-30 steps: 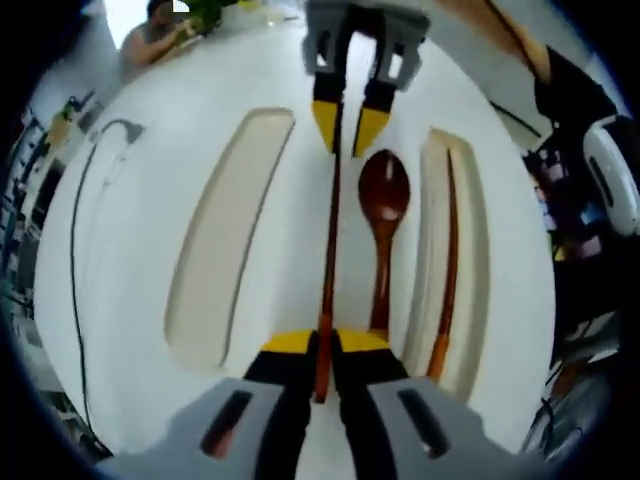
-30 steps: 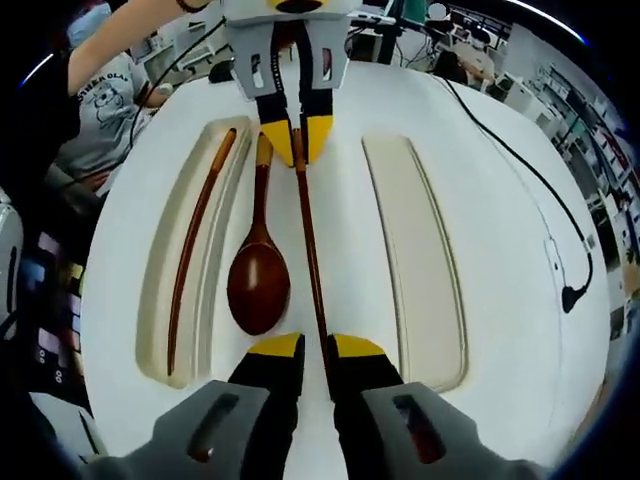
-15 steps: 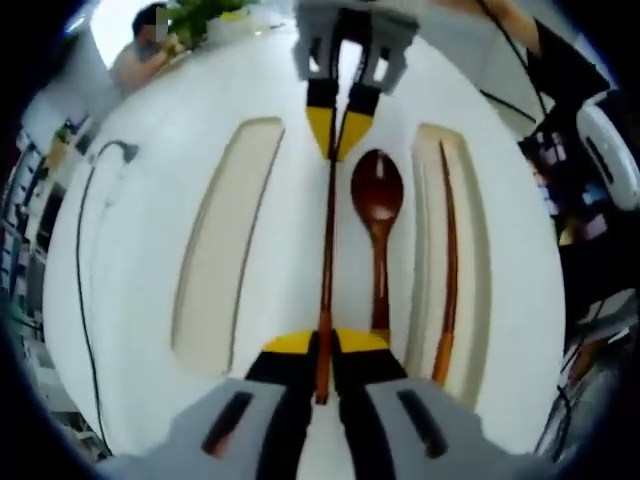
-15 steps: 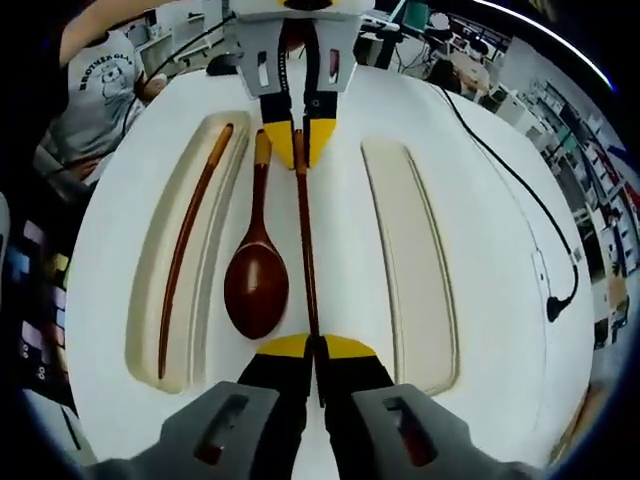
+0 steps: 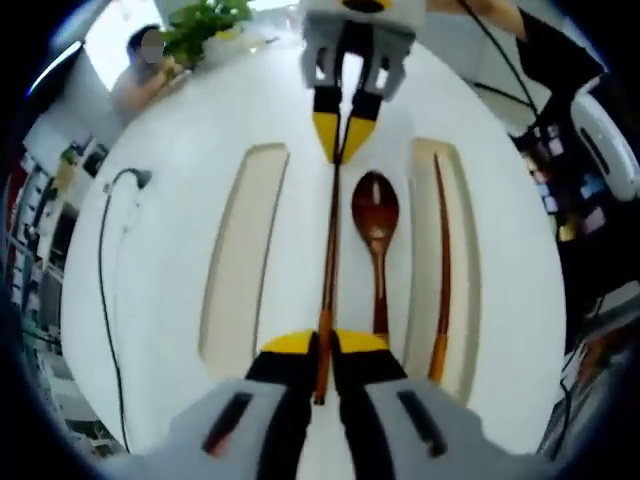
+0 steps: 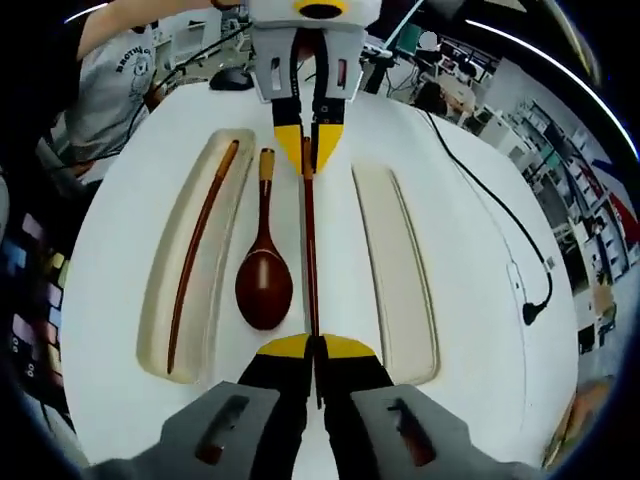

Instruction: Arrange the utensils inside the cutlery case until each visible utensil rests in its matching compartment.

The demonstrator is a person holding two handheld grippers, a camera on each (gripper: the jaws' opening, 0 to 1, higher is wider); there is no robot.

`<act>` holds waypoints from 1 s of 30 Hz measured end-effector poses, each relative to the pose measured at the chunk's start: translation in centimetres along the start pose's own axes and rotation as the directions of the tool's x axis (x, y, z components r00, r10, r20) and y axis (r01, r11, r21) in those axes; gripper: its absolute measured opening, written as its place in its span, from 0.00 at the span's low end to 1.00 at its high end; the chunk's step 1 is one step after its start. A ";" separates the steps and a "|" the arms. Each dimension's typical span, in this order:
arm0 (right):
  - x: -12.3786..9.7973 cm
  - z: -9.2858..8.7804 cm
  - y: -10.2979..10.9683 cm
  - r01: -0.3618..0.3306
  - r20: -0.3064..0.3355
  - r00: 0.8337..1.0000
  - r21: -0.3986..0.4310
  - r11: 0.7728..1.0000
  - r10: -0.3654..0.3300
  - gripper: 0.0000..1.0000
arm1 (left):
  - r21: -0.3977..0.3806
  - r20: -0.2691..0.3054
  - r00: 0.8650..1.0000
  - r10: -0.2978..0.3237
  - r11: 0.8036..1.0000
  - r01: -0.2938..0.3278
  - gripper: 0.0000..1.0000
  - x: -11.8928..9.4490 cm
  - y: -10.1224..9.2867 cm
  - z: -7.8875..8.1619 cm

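Two chopsticks: your left gripper (image 5: 321,342) and right gripper (image 6: 313,346) both clamp one (image 5: 328,262) beside the spoon (image 5: 375,215); the other (image 5: 441,268) lies in a tray slot (image 5: 462,300).

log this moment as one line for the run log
left gripper: shut on chopstick | right gripper: shut on its other end | spoon: on table beside it | second chopstick: in tray slot | other slot: empty

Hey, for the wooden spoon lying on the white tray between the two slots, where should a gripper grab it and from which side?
Grip the spoon by its thin straight handle, near the lighter tip, coming down from above with the jaws across it. The bowl is broad and rounded, harder to pinch. The held chopstick lies close on one side, so I'd approach from the side of the slot holding the other chopstick.
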State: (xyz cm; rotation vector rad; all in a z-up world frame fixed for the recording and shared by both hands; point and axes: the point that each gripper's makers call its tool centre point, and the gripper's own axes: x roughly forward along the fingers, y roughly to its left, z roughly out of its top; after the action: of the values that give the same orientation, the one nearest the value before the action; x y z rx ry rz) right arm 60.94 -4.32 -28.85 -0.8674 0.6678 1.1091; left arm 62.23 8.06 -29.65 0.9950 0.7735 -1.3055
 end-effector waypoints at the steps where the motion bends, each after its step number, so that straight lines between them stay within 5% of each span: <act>1: -0.4 0.4 0.0 0.007 0.014 1.000 -0.013 1.000 -0.007 0.00 | 0.000 -0.002 1.000 0.005 1.000 -0.005 0.06 -0.4 -0.1 0.0; 9: -2.7 1.5 1.5 0.102 0.006 0.995 -0.103 0.989 -0.102 0.00 | 0.038 0.050 0.998 0.039 0.998 -0.041 0.06 -3.6 -1.7 1.2; 13: -2.7 1.8 3.5 0.065 0.003 0.998 -0.044 0.997 -0.065 0.00 | 0.072 0.007 1.000 0.026 0.997 -0.027 0.06 -3.8 -3.6 0.9; 30: -2.4 2.1 8.1 0.012 0.020 1.000 0.035 0.999 -0.012 0.01 | 0.043 -0.009 1.000 -0.030 0.999 0.031 0.06 -3.5 -7.8 -0.8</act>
State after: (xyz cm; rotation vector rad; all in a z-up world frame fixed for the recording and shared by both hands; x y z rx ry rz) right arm 52.60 -2.07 -27.83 -0.8282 0.6629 1.0910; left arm 54.14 10.36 -28.00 1.0268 0.7726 -1.3496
